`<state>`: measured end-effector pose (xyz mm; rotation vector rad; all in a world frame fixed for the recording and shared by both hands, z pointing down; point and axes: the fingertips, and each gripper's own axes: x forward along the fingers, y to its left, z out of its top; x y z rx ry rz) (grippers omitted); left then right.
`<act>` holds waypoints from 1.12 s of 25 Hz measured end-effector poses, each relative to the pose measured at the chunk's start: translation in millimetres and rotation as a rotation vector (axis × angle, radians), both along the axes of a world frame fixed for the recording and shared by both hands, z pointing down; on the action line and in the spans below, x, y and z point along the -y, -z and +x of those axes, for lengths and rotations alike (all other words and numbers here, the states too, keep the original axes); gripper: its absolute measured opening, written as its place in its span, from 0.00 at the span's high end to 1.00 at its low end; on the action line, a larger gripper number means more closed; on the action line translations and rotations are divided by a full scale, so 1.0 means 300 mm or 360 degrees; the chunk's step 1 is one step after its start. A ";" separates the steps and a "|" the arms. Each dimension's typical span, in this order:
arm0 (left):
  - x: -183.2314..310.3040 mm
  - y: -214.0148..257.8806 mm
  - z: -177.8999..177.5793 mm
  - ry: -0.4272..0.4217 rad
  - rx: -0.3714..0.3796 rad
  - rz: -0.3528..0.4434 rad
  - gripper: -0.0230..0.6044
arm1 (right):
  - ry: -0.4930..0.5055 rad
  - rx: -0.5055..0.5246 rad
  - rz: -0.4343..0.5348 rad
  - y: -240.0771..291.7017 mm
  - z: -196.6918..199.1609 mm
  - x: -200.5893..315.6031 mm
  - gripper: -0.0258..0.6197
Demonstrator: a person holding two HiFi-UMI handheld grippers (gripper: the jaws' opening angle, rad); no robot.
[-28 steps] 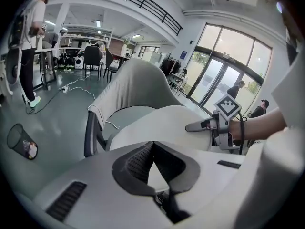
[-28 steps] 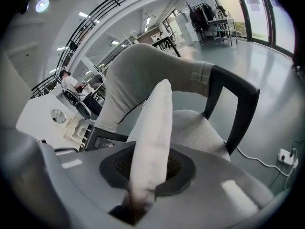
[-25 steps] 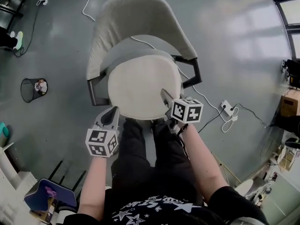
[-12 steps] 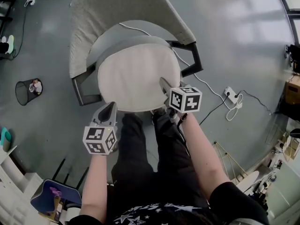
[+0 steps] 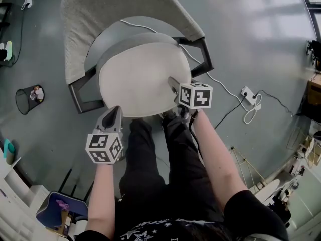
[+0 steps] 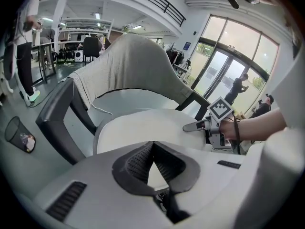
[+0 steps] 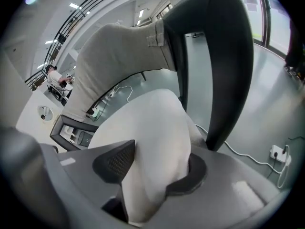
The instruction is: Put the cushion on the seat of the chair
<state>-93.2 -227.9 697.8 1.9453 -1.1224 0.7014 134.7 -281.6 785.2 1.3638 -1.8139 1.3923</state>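
Note:
A round white cushion (image 5: 135, 82) lies over the seat of a chair with a grey fabric backrest (image 5: 100, 9) and a dark frame (image 5: 201, 51). My right gripper (image 5: 171, 82) is at the cushion's front right edge. In the right gripper view (image 7: 159, 159) its jaws are opening, and the cushion (image 7: 157, 123) still bulges between them and touches both pads. My left gripper (image 5: 117, 109) is at the cushion's front left edge. Its tips (image 6: 152, 146) meet with nothing showing between them, and the cushion (image 6: 143, 128) lies just beyond.
The person's dark-trousered legs (image 5: 150, 154) stand against the chair's front. A wire bin (image 5: 27, 98) stands on the floor at left. A power strip with cables (image 5: 249, 95) lies at right, and a white cable (image 5: 145, 28) runs under the chair. People stand in the background (image 6: 237, 87).
Both grippers have sunk with the cushion toward the seat. The chair now sits higher and further left in the head view.

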 end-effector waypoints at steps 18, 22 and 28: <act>0.004 -0.005 0.051 -0.0041 0.0035 -0.0004 0.95 | -0.0156 -0.0011 -0.0181 -0.067 0.120 -0.173 0.55; 0.006 0.002 0.066 -0.0041 0.0037 0.0010 0.95 | -0.0075 -0.0017 -0.0189 -0.070 0.079 -0.166 0.55; -0.002 0.038 0.075 0.0015 0.0056 0.0050 0.95 | -0.0105 0.0006 -0.0176 -0.035 0.091 -0.165 0.55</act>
